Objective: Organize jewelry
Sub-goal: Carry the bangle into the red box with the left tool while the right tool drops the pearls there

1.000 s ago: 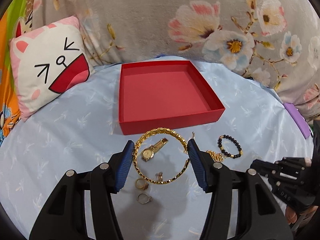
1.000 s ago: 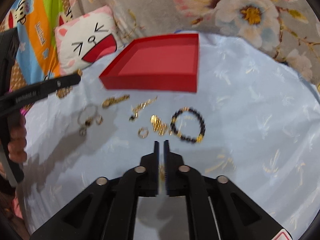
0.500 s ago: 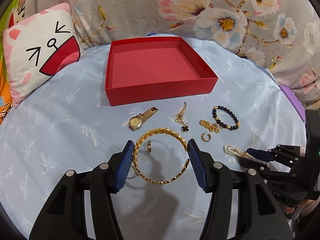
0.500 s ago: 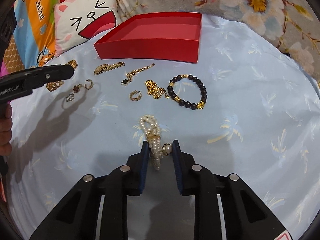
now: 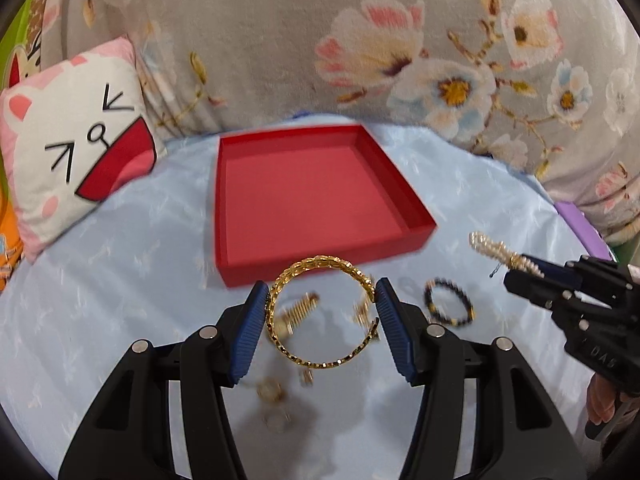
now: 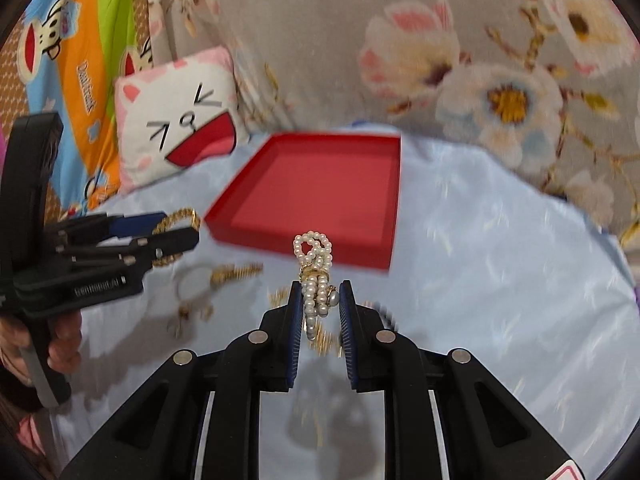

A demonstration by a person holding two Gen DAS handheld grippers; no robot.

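My left gripper (image 5: pixel 322 292) is shut on a gold chain bangle (image 5: pixel 320 316) and holds it above the blue cloth, just short of the empty red tray (image 5: pixel 320 196). My right gripper (image 6: pixel 319 294) is shut on a white pearl bracelet (image 6: pixel 314 276), lifted off the cloth and pointing at the tray (image 6: pixel 320 196). The pearl bracelet also shows at the right of the left wrist view (image 5: pixel 494 249). A gold watch (image 5: pixel 298 312), a black bead bracelet (image 5: pixel 448 306) and small gold rings (image 5: pixel 272 392) lie on the cloth below.
A cat-face pillow (image 5: pixel 76 160) leans at the back left. A floral grey blanket (image 5: pixel 400 60) rises behind the tray. A purple object (image 5: pixel 580 228) lies at the cloth's right edge. More gold pieces (image 6: pixel 236 272) lie blurred under the right gripper's view.
Both grippers have risen and moved toward the tray. The right gripper has lifted the pearl bracelet off the cloth. The left still holds the bangle.
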